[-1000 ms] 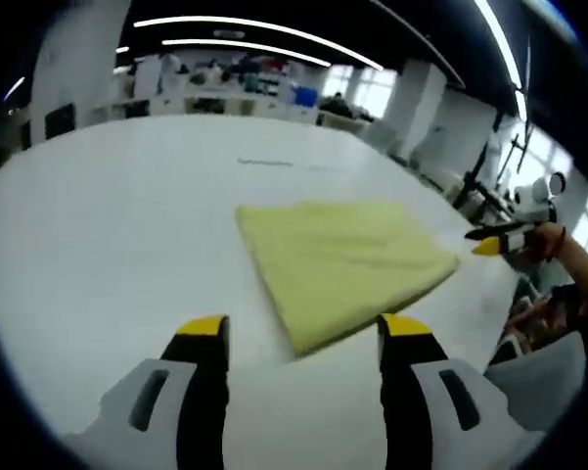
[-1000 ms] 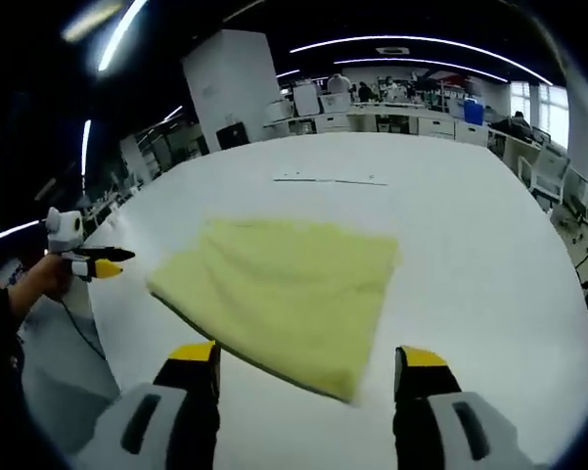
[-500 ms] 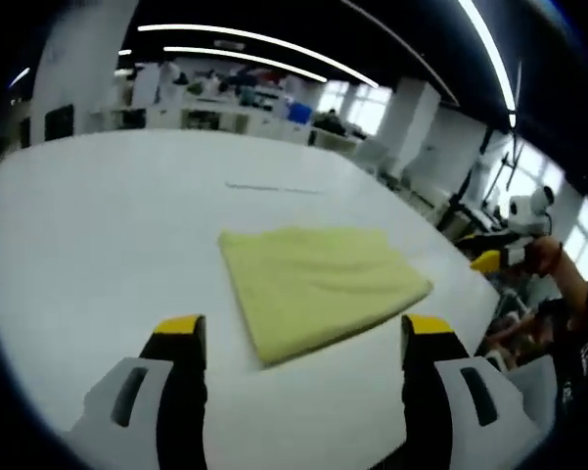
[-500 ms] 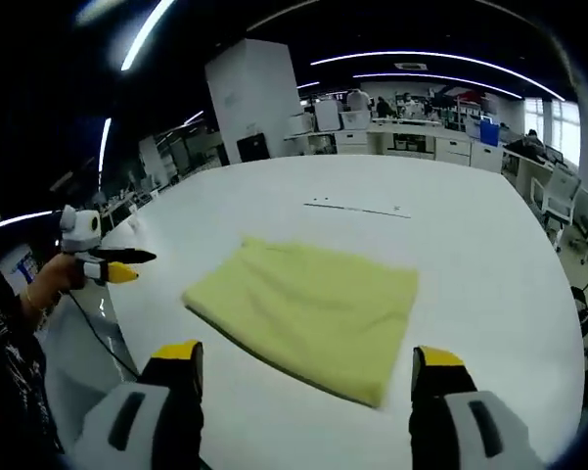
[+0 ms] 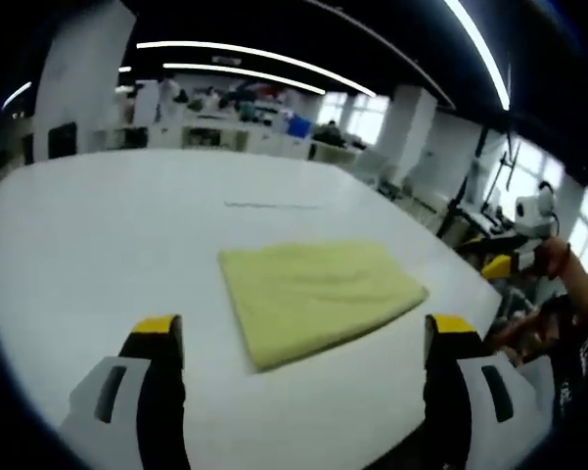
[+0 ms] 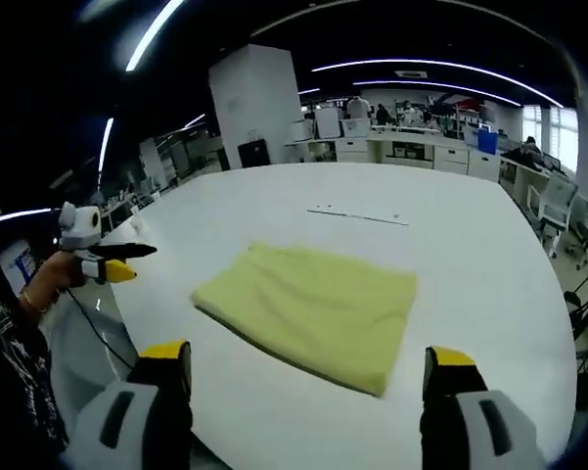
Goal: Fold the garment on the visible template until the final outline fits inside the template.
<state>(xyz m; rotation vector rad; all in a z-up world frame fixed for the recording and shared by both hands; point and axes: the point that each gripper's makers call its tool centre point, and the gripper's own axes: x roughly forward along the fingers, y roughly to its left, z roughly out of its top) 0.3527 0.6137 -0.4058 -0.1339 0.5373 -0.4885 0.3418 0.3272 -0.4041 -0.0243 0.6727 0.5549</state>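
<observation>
Folded and let go; both grippers drawn back from the cloth.

Yellow folded garment lying flat as a compact rectangle near the middle of the white table, smaller in both views than a second ago, so pulled away from rather than approached. Left gripper well short of its near edge, jaws spread wide and wider than a second back, holding nothing. Right gripper likewise clear of the cloth, jaws parted and empty. Thin marks on the tabletop beyond the garment; whether a template edge, cannot tell. Probably at the finished state, or a check of the outline.
</observation>
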